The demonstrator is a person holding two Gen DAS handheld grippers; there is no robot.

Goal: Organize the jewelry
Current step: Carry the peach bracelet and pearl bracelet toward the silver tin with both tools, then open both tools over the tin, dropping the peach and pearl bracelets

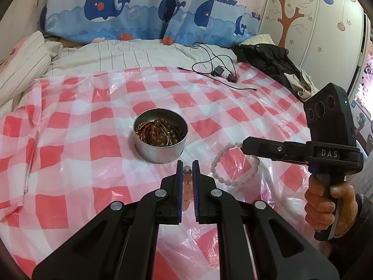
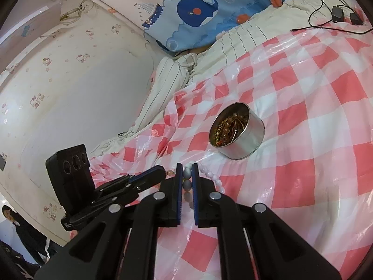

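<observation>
A round metal tin [image 1: 160, 137] holding several bead bracelets sits on the red-and-white checked plastic sheet [image 1: 93, 116]; it also shows in the right wrist view [image 2: 237, 131]. My left gripper [image 1: 187, 166] is shut on an amber bead bracelet [image 1: 187, 182], just short of the tin. My right gripper [image 2: 187, 168] is shut on a white bead bracelet [image 2: 214, 177], which hangs from its tip in the left wrist view [image 1: 227, 163], to the right of the tin. The left gripper shows at the left of the right wrist view [image 2: 160, 172].
Black cables with small adapters [image 1: 219, 70] lie at the far edge of the sheet. A dark garment [image 1: 275, 63] lies at the far right. Whale-print bedding [image 1: 139, 11] runs along the back. A striped quilt [image 1: 23, 60] is bunched at the left.
</observation>
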